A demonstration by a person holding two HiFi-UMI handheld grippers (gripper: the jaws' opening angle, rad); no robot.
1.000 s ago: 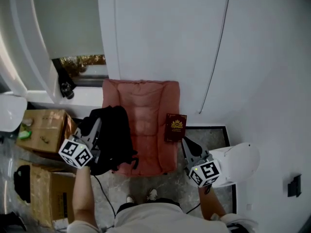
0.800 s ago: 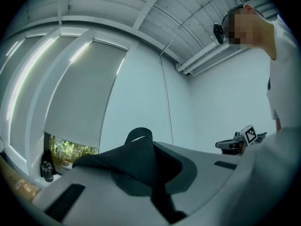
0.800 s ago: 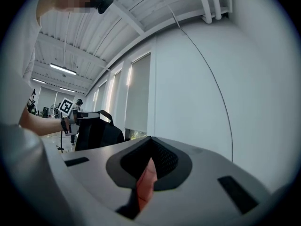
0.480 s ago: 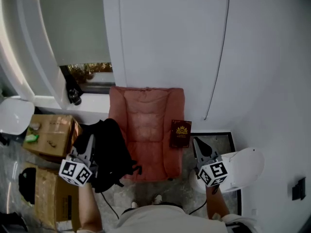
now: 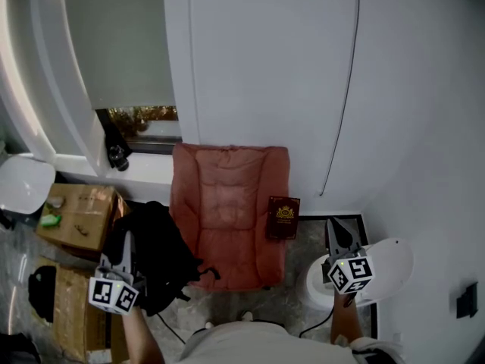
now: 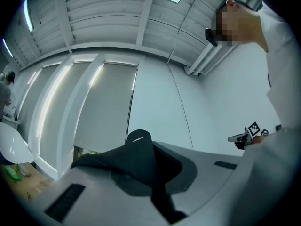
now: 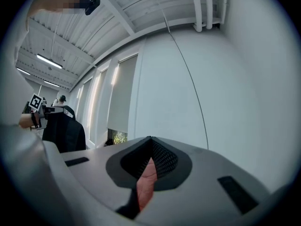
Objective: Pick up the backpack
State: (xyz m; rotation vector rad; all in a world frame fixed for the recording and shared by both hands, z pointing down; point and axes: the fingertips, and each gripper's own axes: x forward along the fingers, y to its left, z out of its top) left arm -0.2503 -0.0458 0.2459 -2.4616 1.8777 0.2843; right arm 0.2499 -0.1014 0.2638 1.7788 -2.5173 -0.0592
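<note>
Left gripper (image 5: pixel 127 243): low on my left; its fingers (image 6: pixel 89 187) are clamped together on a black strap of the backpack.
Backpack (image 5: pixel 155 252): black, hanging from the left gripper just beside the armchair's left arm, its edge overlapping the seat from above. I can't tell whether its bottom is clear of the floor.
Backpack from the right gripper view (image 7: pixel 63 131): it dangles below the left gripper, straps up.
Right gripper (image 5: pixel 334 227): off to the right of the armchair, pointing at the wall. Its fingers (image 7: pixel 207 173) meet at the tips with nothing held; a sliver of pink chair shows through the slot.
Armchair (image 5: pixel 227 203): pink, padded, backed against the white wall.
Booklet (image 5: pixel 283 217): dark red with a gold crest, at the armchair's right arm.
Cardboard boxes (image 5: pixel 79 214): on the floor, left of the backpack.
</note>
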